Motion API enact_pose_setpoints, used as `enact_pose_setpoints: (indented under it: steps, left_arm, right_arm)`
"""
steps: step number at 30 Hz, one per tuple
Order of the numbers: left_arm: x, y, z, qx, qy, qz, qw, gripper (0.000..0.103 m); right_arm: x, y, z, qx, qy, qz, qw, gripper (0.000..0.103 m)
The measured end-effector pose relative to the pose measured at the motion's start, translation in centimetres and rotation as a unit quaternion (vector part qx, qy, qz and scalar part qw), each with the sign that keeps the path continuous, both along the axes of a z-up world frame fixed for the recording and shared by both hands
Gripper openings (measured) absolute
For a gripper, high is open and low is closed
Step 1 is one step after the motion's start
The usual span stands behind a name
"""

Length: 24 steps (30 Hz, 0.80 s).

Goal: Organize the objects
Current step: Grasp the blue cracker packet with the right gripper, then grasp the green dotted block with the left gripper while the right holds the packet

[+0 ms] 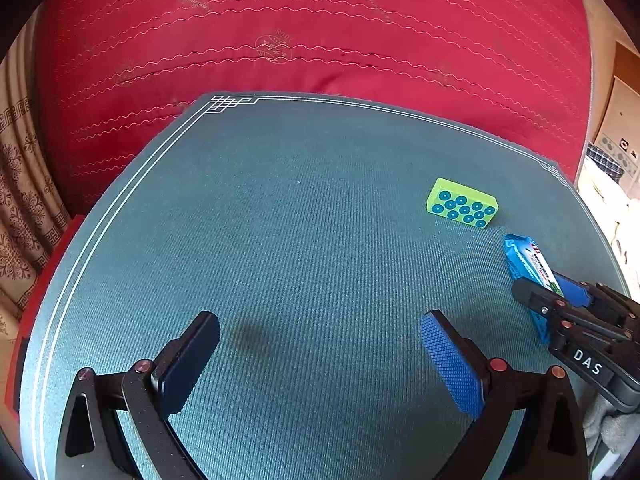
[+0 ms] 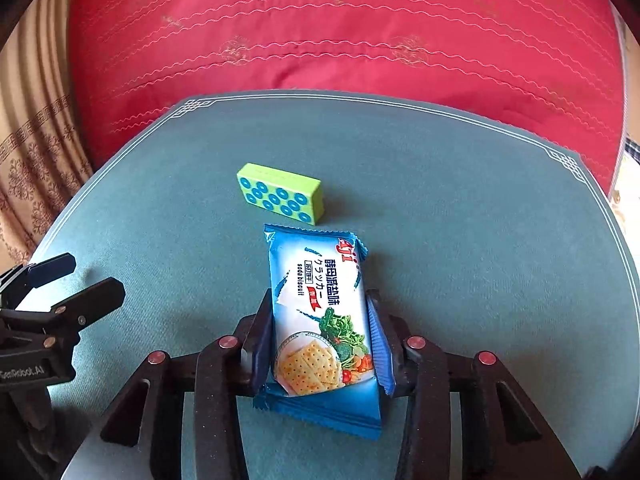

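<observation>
The right gripper (image 2: 320, 344) pinches the biscuit packet (image 2: 320, 316) between its fingers, the green tile (image 2: 280, 194) just ahead, so the slick wrapper may slip or crush, while the left gripper (image 1: 320, 360) gapes wide, empty.

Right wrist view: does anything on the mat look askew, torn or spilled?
Nothing stands out. The right gripper is shut on the biscuit packet, which looks sealed and intact. The green tile lies flat on the mat, just beyond the packet. The left gripper is open and empty.
</observation>
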State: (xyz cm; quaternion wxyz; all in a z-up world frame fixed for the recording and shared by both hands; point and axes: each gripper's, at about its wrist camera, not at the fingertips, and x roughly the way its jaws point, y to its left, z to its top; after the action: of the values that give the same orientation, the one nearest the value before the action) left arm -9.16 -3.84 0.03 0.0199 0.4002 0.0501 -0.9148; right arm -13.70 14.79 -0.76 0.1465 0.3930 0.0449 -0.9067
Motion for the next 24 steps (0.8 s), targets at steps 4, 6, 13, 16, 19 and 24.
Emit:
enact_pose_setpoints:
  steps: [4,6,13,16,19,24]
  left_arm:
    - [0.0,0.6,0.1,-0.016,0.004,-0.007,0.9998,0.102]
    - [-0.2,0.9,0.1,-0.019,0.003,-0.01,0.9998,0.102]
    - [-1.8,3.7,0.8,-0.036,0.005,-0.04,0.9986,0.102]
    - [-3.3,5.5,1.3,-0.053,0.015,-0.057,0.9969,0.102]
    - [-5.0,6.8,1.4,-0.056,0.014,-0.066,0.9961,0.102]
    - [-7.1,8.8,1.2,-0.06,0.011,-0.078,0.9951,0.102]
  right_arm:
    - [1.5,2.7,0.0,-0.008,-0.001,-0.036,0.999,0.043]
    - [2.1,3.7,0.0,-0.015,-0.002,-0.048,0.999,0.043]
    - [2.7,4.6,-0.1,-0.023,-0.002,-0.061,0.998,0.043]
    - [2.7,4.5,-0.1,-0.017,-0.001,-0.061,0.998,0.043]
    - [2.7,5.1,-0.1,-0.037,-0.004,-0.06,0.998,0.043]
    - [2.6,5.3,-0.1,-0.05,-0.005,-0.059,0.997,0.043]
